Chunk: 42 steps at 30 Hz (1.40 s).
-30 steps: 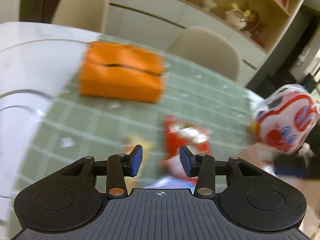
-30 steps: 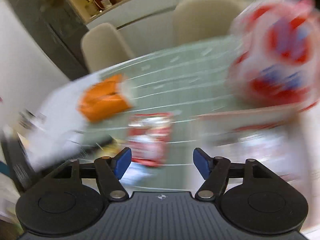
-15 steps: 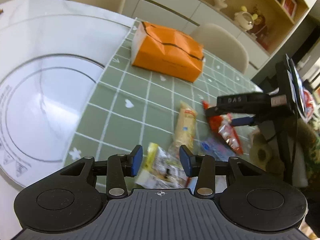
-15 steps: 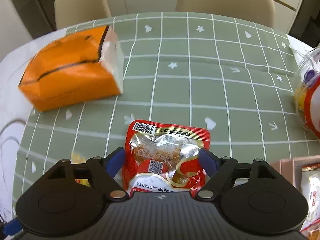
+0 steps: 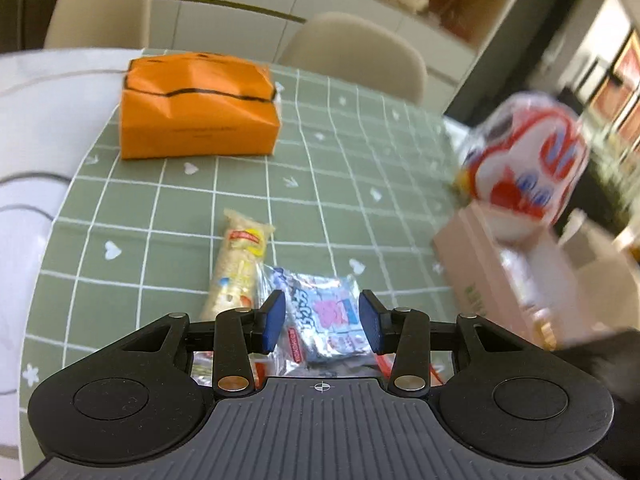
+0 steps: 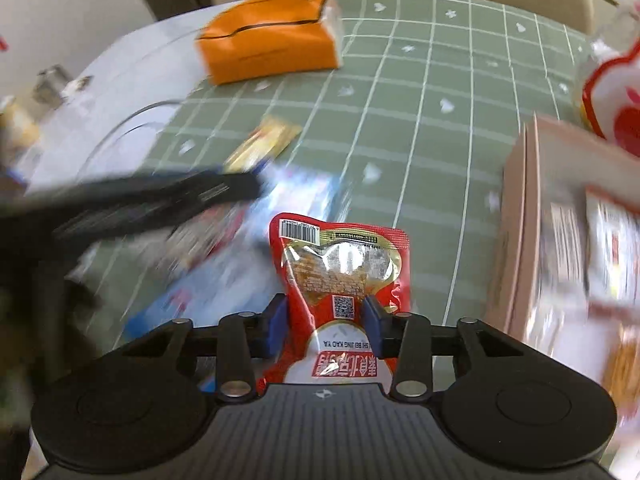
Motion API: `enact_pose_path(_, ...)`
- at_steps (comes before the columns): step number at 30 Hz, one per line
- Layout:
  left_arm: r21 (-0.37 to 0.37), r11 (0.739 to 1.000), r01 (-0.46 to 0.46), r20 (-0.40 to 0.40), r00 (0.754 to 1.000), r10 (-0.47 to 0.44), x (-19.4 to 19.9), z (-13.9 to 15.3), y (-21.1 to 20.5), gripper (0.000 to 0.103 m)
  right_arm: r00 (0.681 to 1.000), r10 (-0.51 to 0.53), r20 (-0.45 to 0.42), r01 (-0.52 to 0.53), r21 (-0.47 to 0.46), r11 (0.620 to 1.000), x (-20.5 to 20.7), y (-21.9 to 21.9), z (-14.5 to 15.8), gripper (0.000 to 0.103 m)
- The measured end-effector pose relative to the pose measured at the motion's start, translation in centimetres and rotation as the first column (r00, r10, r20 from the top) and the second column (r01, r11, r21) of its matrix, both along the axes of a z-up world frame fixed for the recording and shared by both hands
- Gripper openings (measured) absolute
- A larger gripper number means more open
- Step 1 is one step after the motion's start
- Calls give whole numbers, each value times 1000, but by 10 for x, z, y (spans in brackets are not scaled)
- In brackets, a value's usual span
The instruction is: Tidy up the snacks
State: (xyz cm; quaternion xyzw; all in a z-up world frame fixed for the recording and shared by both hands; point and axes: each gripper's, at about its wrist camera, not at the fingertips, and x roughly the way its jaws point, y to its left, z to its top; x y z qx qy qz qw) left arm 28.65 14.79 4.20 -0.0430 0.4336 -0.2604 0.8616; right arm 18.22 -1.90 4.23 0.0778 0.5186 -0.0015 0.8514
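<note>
My right gripper [image 6: 326,322] has its jaws closing, and both pads press on a red snack packet [image 6: 340,264] that stands sharp against the blurred table. My left gripper [image 5: 322,322] is open over the green checked mat [image 5: 360,160]. A blue and silver snack packet [image 5: 320,312] lies between its fingers with gaps on both sides. A long yellow snack bar [image 5: 240,264] lies just left of that packet. In the right wrist view the left gripper [image 6: 160,200] is a blurred black shape at the left, near the yellow bar [image 6: 264,142].
A pink box [image 5: 500,272] holding packets stands at the right; it also shows in the right wrist view [image 6: 520,220]. A red and white bag [image 5: 524,172] sits behind it. An orange tissue box [image 5: 196,108] lies at the back. Two chairs stand beyond the white table.
The right jaws have narrowed from wide around the red packet to pressing on it. The left gripper has shifted from over the yellow packets to over the blue packet, its opening unchanged.
</note>
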Motion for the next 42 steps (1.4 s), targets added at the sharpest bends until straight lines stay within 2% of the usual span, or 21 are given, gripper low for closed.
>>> enact_pose_path(5, 37, 999, -31, 48, 998, 29, 7, -2, -22, 45, 999, 49, 11, -49, 29, 998, -63, 5, -7, 37)
enact_pose_path(8, 80, 996, -34, 53, 998, 30, 17, -7, -35, 44, 997, 72, 28, -70, -51, 996, -96, 11, -9, 36)
enact_pose_path(12, 127, 992, -11, 7, 1000, 11, 13, -12, -37, 26, 998, 41, 38, -37, -107, 994, -126, -3, -8, 37)
enact_pose_path(16, 130, 991, 29, -17, 999, -27, -21, -11, -32, 24, 999, -7, 45, 11, -98, 995, -144, -29, -7, 42)
enact_pose_path(19, 139, 989, 56, -43, 998, -51, -51, -11, -29, 24, 998, -34, 53, 37, -50, 998, -151, -42, -8, 45)
enact_pose_path(21, 163, 985, 54, -41, 998, -48, -73, -11, -27, 24, 997, -14, 72, 17, -46, 999, -151, -39, -9, 46)
enact_pose_path(23, 195, 980, 23, -30, 999, -18, -100, -7, -23, 24, 995, 30, 99, -23, -72, 997, -151, -29, -9, 47)
enact_pose_path(25, 173, 985, 7, -39, 999, 0, -121, -4, -21, 25, 992, 70, 109, -58, -110, 992, -149, -19, -13, 48)
enact_pose_path(28, 151, 988, 5, -65, 998, 5, -138, -8, -28, 25, 993, 65, 102, -51, -137, 989, -140, -15, -21, 48)
enact_pose_path(31, 199, 980, 16, -36, 999, -9, -142, -16, -41, 29, 994, 54, 98, -36, -178, 983, -135, -18, -24, 49)
enact_pose_path(33, 215, 977, 0, -8, 1000, 2, -142, -16, -44, 29, 995, 36, 93, -18, -193, 981, -135, -23, -27, 57)
enact_pose_path(37, 263, 964, -24, 8, 1000, 23, -136, -17, -45, 33, 994, 3, 108, 13, -149, 989, -142, -34, -31, 58)
enact_pose_path(42, 252, 968, -13, -2, 1000, 14, -131, -20, -42, 33, 993, -21, 118, 37, -138, 990, -153, -37, -36, 68)
